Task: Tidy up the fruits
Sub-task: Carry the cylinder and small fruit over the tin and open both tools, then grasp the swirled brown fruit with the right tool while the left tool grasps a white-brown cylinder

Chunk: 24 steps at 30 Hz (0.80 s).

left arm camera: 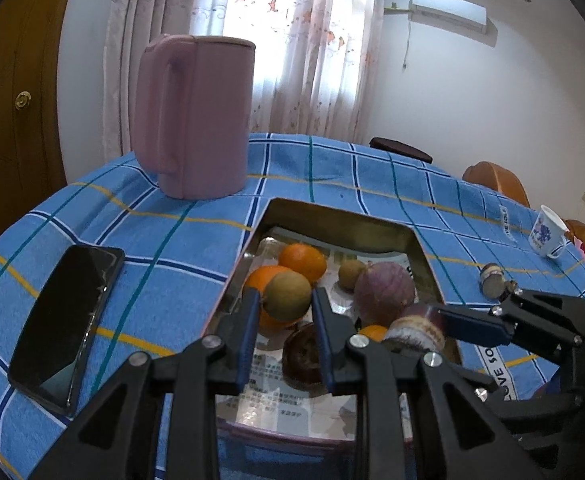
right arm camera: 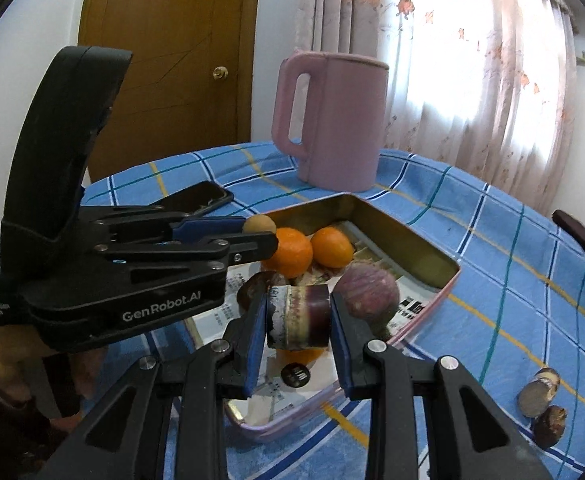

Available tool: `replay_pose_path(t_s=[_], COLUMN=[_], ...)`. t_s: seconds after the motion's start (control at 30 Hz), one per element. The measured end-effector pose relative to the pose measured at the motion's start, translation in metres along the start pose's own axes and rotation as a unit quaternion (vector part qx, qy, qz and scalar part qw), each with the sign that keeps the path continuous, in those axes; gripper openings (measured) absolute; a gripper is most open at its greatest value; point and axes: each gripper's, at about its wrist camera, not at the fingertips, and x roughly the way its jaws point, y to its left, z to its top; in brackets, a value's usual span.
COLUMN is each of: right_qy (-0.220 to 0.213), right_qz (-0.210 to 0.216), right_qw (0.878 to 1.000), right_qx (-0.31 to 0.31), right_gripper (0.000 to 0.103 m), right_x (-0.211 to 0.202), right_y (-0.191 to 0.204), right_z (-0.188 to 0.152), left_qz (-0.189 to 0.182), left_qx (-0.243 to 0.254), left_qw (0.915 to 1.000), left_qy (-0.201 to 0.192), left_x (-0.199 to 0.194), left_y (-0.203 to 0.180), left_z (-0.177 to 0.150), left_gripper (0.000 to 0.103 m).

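Note:
My left gripper (left arm camera: pixel 286 306) is shut on a round brown-green fruit (left arm camera: pixel 286 296), held just over the near left part of the metal tray (left arm camera: pixel 334 212). My right gripper (right arm camera: pixel 298 320) is shut on a short purple cane piece (right arm camera: pixel 298 316) above the tray's near end. In the tray, on newspaper, lie two oranges (left arm camera: pixel 302 262) (left arm camera: pixel 262 278), a small brown fruit (left arm camera: pixel 352 274), a big purple round fruit (left arm camera: pixel 384 290), a dark brown fruit (left arm camera: pixel 304 354) and a small orange one (left arm camera: pixel 372 332), partly hidden. The two grippers are side by side, close together.
A pink jug (left arm camera: pixel 192 120) stands behind the tray on the blue checked cloth. A black phone (left arm camera: pixel 68 328) lies left of the tray. A cut cane piece (left arm camera: pixel 492 280) and a white cup (left arm camera: pixel 548 232) are to the right. Two loose dark pieces (right arm camera: pixel 538 392) (right arm camera: pixel 550 426) lie near the right edge.

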Motion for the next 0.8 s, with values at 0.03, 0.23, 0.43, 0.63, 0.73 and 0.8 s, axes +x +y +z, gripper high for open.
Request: replay_pose_path(t_s=[0.03, 0.23, 0.43, 0.63, 0.73, 0.8], right_qy=[0.0, -0.005, -0.016, -0.031, -0.023, -0.015], right_qz=[0.002, 0.001, -0.008, -0.037, -0.071, -0.1], right_qw=[1.0, 1.0, 1.0, 0.999, 0.997, 0.994], right_qx=[-0.001, 0.003, 0.015, 0.023, 0.032, 0.048], right_gripper=[0.033, 0.052, 0.052, 0.052, 0.052, 0.052], right_x=[0.0, -0.004, -0.014, -0.039, -0.055, -0.067], right_y=[0.001, -0.001, -0.01, -0.026, -0.05, -0.073], right_z=[0.0, -0.002, -0.005, -0.012, -0.024, -0.035], left_qz=[0.0, 0.003, 0.016, 0.005, -0.007, -0.017], left_qx=[0.0, 0.009, 0.009, 0.011, 0.02, 0.027], left_qw=[1.0, 1.0, 0.9998, 0.9997, 0.9993, 0.999], left_qy=[0.001, -0.002, -0.011, -0.02, -0.031, -0.033], left_x=[0.0, -0.004, -0.007, -0.012, -0.017, -0.018], left_y=[0.0, -0.007, -0.009, -0.02, -0.034, -0.045], left_z=[0.0, 0.001, 0.003, 0.005, 0.008, 0.01], left_gripper=[0.028, 0.044, 0.067, 0.073, 0.079, 0.081])
